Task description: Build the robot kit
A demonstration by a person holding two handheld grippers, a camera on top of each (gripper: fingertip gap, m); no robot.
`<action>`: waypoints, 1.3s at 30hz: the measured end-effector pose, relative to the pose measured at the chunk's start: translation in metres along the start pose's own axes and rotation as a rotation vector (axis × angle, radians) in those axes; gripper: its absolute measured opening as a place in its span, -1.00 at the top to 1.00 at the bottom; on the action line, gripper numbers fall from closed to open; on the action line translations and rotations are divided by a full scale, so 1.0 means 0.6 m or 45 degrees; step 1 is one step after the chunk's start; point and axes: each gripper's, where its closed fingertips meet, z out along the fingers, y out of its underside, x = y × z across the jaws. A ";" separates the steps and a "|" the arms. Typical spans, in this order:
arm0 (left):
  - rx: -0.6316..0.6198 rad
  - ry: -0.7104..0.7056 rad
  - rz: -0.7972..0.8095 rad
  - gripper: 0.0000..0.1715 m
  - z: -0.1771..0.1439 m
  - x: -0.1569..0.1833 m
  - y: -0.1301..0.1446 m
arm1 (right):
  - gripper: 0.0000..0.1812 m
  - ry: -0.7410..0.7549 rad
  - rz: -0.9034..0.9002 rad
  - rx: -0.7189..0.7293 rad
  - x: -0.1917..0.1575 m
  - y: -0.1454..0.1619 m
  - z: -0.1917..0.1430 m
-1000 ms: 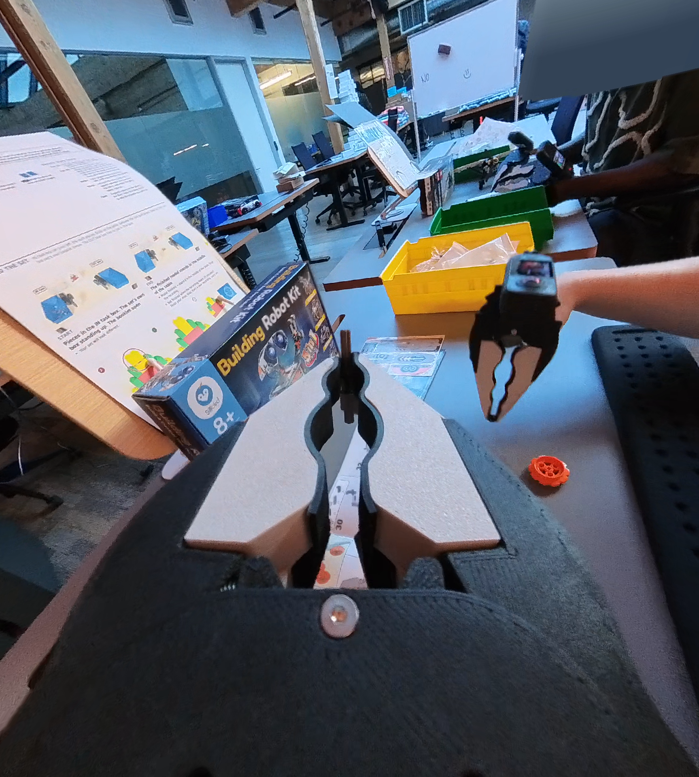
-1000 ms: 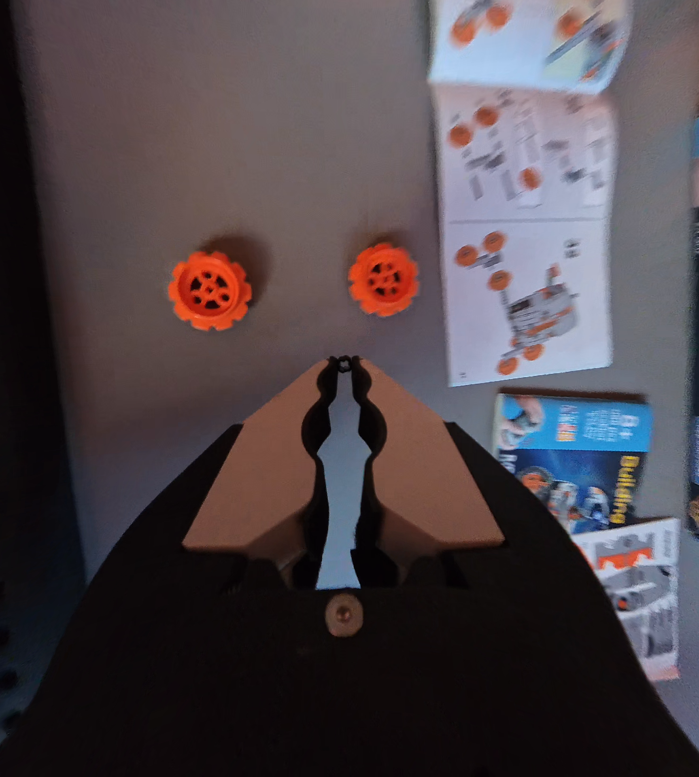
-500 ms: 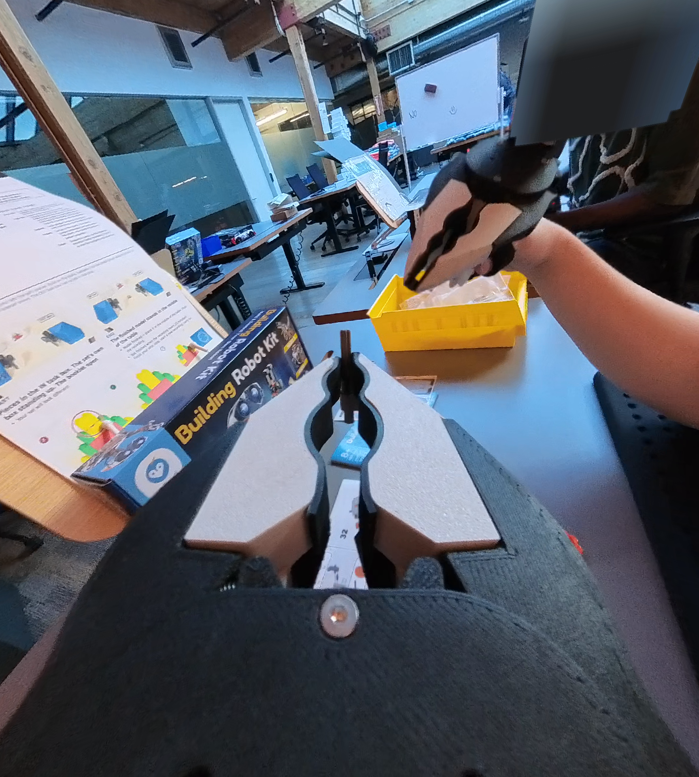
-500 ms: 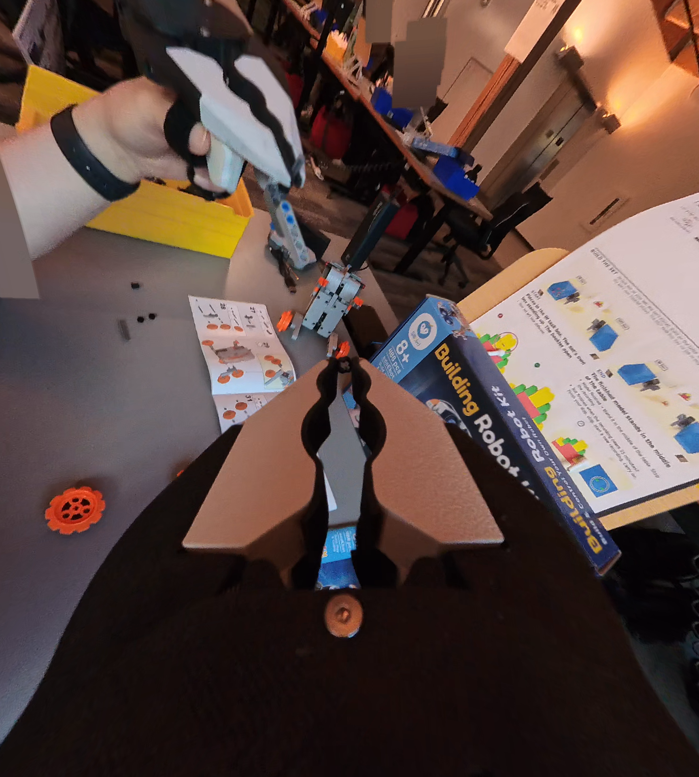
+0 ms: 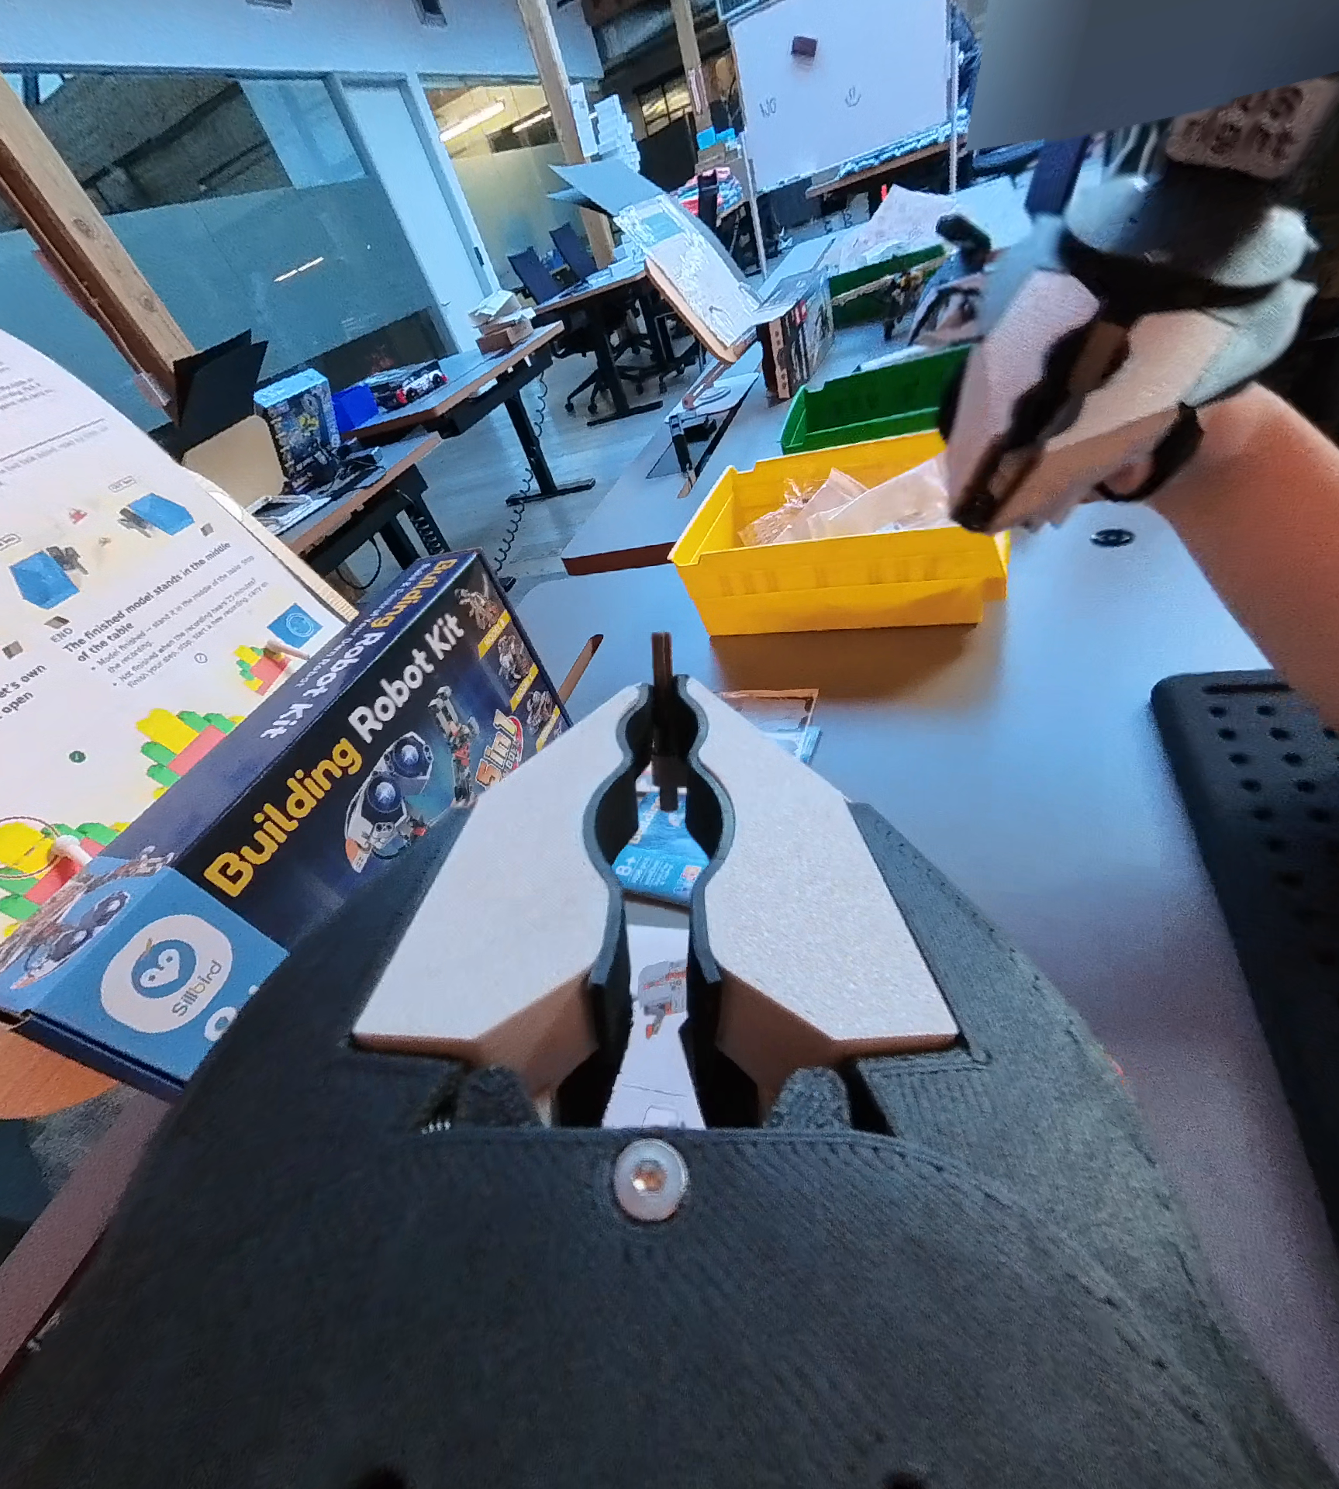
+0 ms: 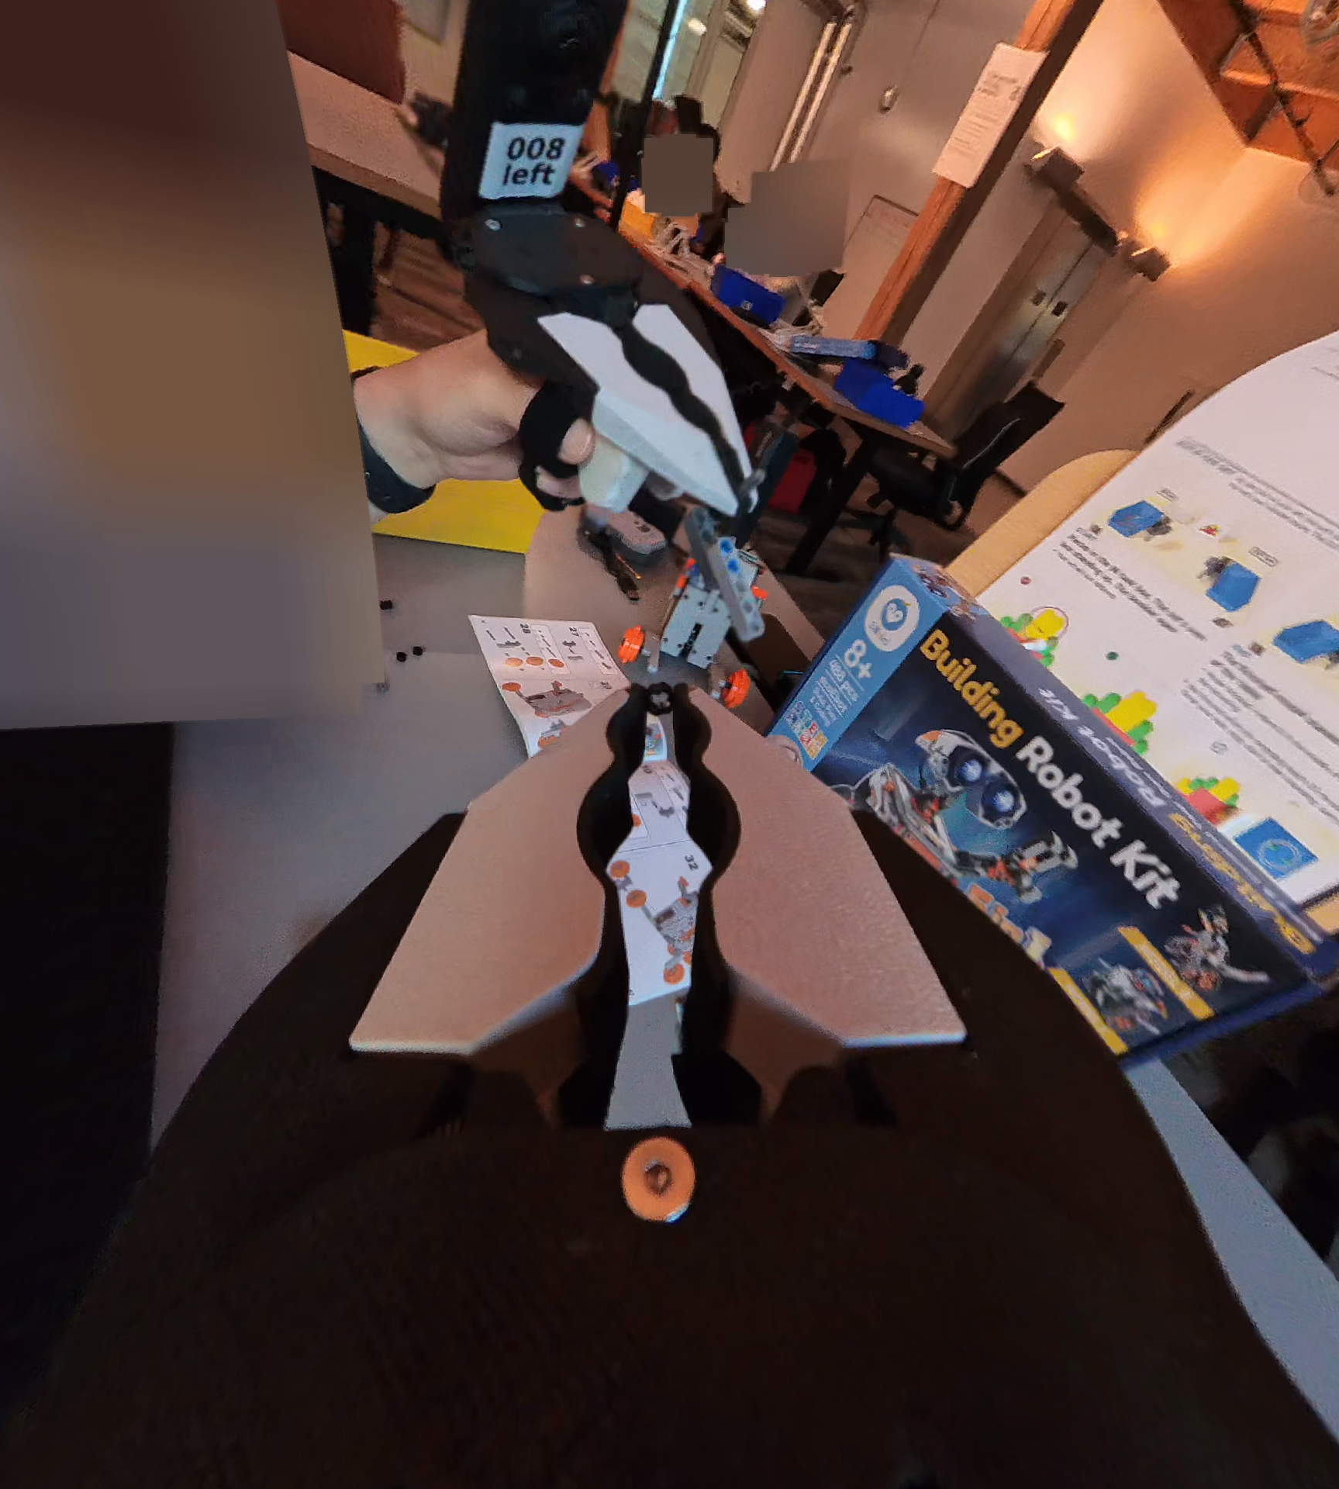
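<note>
My left gripper (image 5: pixel 662 697) is shut on a thin dark axle (image 5: pixel 662 661) that sticks out past its tips, held above the grey table (image 5: pixel 1012 806). It also shows in the right wrist view (image 6: pixel 740 498), raised just above a grey model with orange parts (image 6: pixel 698 624). My right gripper (image 6: pixel 656 699) is shut on a small black piece (image 6: pixel 656 694), just short of that model. In the left wrist view the right gripper (image 5: pixel 972 508) hangs over a yellow bin (image 5: pixel 835 592), its jaws closed.
A blue kit box (image 5: pixel 376 757) (image 6: pixel 1012 794) leans against a stand with a printed sheet (image 5: pixel 46 612). An open booklet (image 6: pixel 561 669) lies on the table. A black perforated mat (image 5: pixel 1310 846) is at the right. A green bin (image 5: pixel 859 411) sits behind the yellow one. The tips of one gripper are about 11 cm away from the tips of the other.
My right gripper has risen from pointing down at two orange wheels on the table and now faces the model and the left gripper. The left gripper has tilted slightly, still holding the axle.
</note>
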 end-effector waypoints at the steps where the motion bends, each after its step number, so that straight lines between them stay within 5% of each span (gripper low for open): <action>1: 0.011 0.004 -0.011 0.99 -0.001 -0.001 -0.002 | 0.95 0.035 -0.007 0.034 -0.005 0.001 -0.011; 5: 0.020 0.001 -0.027 0.99 -0.004 -0.003 -0.004 | 0.95 0.077 0.016 0.171 0.013 -0.018 -0.034; 18: -0.024 0.009 0.031 0.99 0.018 0.015 -0.022 | 0.95 -0.007 -0.120 -0.065 0.086 -0.039 -0.011; 28: -0.089 -0.050 0.058 0.99 0.015 0.009 0.007 | 0.95 -0.193 -0.052 0.018 0.075 0.013 0.020; 39: -0.110 -0.067 0.089 0.99 0.033 0.021 0.014 | 0.95 -0.089 0.028 -0.080 0.112 0.054 0.033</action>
